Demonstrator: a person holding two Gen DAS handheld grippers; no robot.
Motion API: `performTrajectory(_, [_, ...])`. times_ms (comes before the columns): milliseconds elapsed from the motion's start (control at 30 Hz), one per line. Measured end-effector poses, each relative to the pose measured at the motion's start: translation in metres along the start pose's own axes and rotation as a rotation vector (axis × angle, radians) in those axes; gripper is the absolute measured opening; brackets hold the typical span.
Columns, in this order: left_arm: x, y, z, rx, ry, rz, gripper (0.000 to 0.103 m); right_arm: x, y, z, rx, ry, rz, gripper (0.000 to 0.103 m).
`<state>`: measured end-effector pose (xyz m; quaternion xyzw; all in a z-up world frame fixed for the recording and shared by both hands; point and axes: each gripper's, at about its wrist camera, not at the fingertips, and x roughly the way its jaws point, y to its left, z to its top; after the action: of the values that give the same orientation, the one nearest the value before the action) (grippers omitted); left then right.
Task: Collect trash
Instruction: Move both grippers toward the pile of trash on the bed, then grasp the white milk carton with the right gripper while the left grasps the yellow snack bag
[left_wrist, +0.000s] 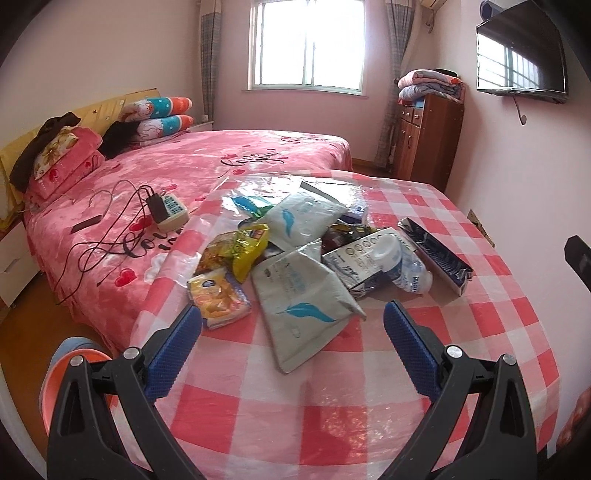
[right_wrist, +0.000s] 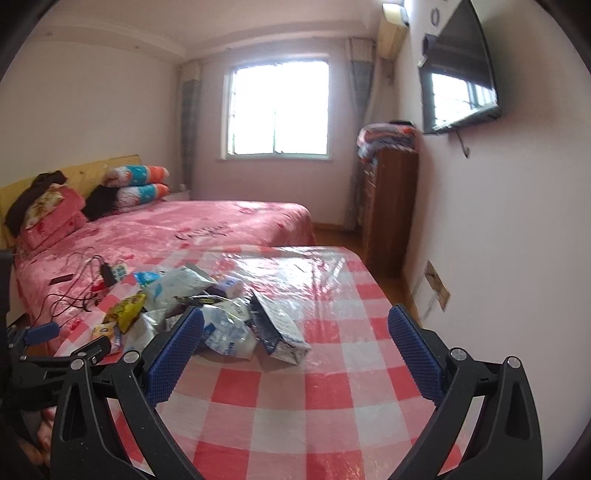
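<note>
A heap of trash lies on a table with a red-and-white checked cloth (left_wrist: 288, 417): a grey mailer bag with a blue feather (left_wrist: 306, 306), a yellow snack wrapper (left_wrist: 240, 251), a small yellow packet (left_wrist: 218, 299), a crushed carton (left_wrist: 365, 258), a crumpled clear bottle (left_wrist: 410, 273) and a dark blue box (left_wrist: 439, 254). My left gripper (left_wrist: 291, 332) is open and empty just in front of the mailer bag. My right gripper (right_wrist: 295, 332) is open and empty above the table, near the torn box (right_wrist: 277, 328) and crumpled bottle (right_wrist: 229, 336). The left gripper shows at the left edge of the right wrist view (right_wrist: 48, 332).
A bed with a pink cover (left_wrist: 207, 162) stands left of the table, with a power strip and cables (left_wrist: 166, 210) on it. A wooden cabinet (left_wrist: 428, 140) and a wall TV (left_wrist: 521, 55) are at the right. An orange bin (left_wrist: 70, 373) sits low left.
</note>
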<state>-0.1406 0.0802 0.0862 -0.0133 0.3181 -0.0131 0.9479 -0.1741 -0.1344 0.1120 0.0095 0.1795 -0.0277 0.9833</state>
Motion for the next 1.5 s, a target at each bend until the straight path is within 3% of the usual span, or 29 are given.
performTrajectory(67, [0.000,0.003,-0.002,-0.001,0.001,0.002,0.099,0.000,-0.001,-0.004,0.003,-0.003,0.025,0.099])
performTrajectory(267, [0.001,0.022,-0.005,-0.015,0.000,-0.046,0.099,0.011,-0.005,-0.017,0.013,0.093,0.044,0.099])
performTrajectory(367, [0.007,0.040,-0.002,-0.055,0.038,-0.104,0.099,0.015,-0.003,-0.023,-0.032,0.118,0.017,0.099])
performTrajectory(567, [0.008,0.082,0.014,-0.161,0.007,-0.170,0.099,0.025,-0.001,-0.029,-0.117,0.139,-0.033,0.099])
performTrajectory(800, [0.017,0.113,0.025,-0.236,0.056,-0.182,0.099,0.053,-0.016,-0.031,-0.086,0.234,0.006,0.099])
performTrajectory(1000, [0.035,0.130,0.024,-0.302,0.135,-0.171,0.099,0.085,-0.043,-0.019,0.043,0.308,0.118,0.099])
performTrajectory(1200, [0.059,0.127,0.020,-0.337,0.198,-0.180,0.099,0.115,-0.056,-0.007,0.127,0.362,0.232,0.098])
performTrajectory(1367, [0.090,0.109,0.015,-0.293,0.252,-0.154,0.099,0.132,-0.056,0.005,0.107,0.338,0.256,0.097])
performTrajectory(1500, [0.113,0.101,0.014,-0.259,0.275,-0.092,0.099,0.151,-0.056,0.009,0.101,0.354,0.284,0.083])
